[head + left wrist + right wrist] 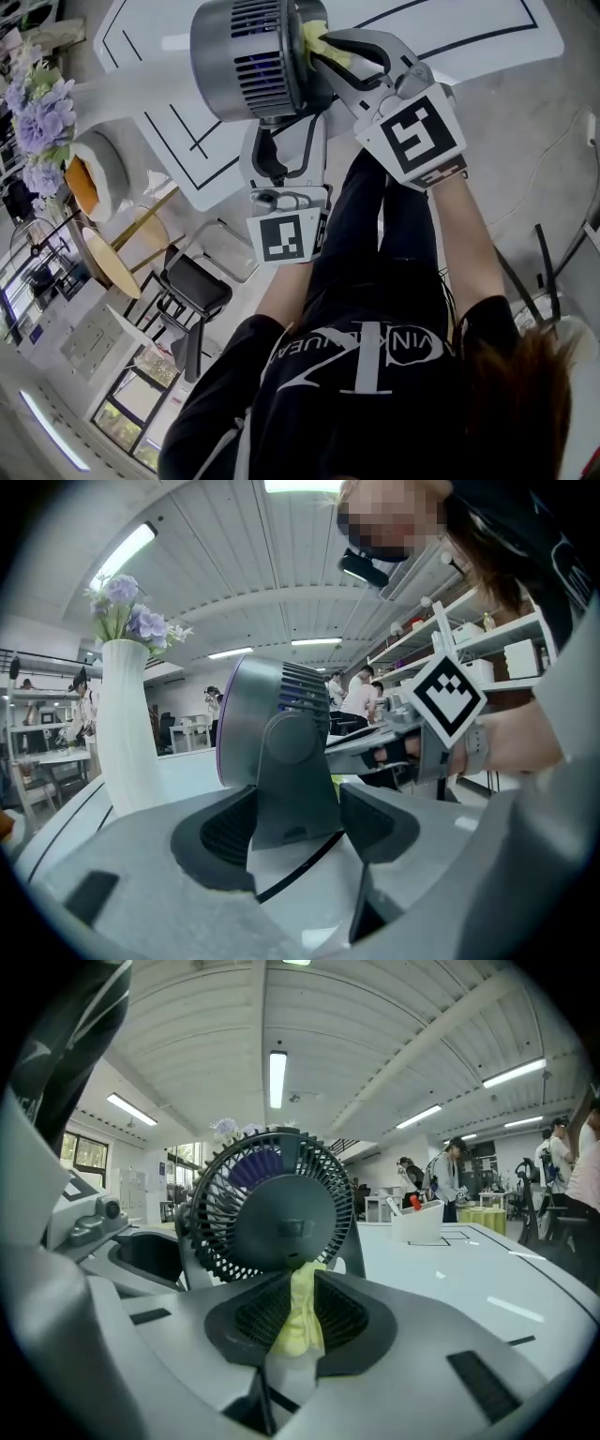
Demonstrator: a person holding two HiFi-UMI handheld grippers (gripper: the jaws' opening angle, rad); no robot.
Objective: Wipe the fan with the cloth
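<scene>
**Fan gripped at the stand, cloth at the grille**

We note the white counter (pixel 469 52), marked with black lines, carrying everything. The grey fan (pixel 248 56) stands on it, directly in front of the person. A white vase (pixel 127 724) with purple flowers (pixel 127 607) stands beside the fan, apart from it.

The left tool (pixel 295 808) meets the fan side on. Its jaws stand wide, one on each side of the stand (pixel 291 780), with the pads against it, so the fan is gripped low down. The right tool (pixel 300 1312) faces the round grille (pixel 220 1213). Its jaws are closed on the yellow cloth (pixel 300 1321). A bunched strip of the cloth pokes out past the tips and reaches the grille just under its middle disc.

Hard to read:
- In the head view the frame edge cuts off the fan's top.
- The left tool covers the fan's foot in that view, and only a scrap of cloth shows beside the right tool.
- We cannot tell whether the cloth presses on the grille or merely brushes it.
- The jaws hide the rest of the cloth.
</scene>
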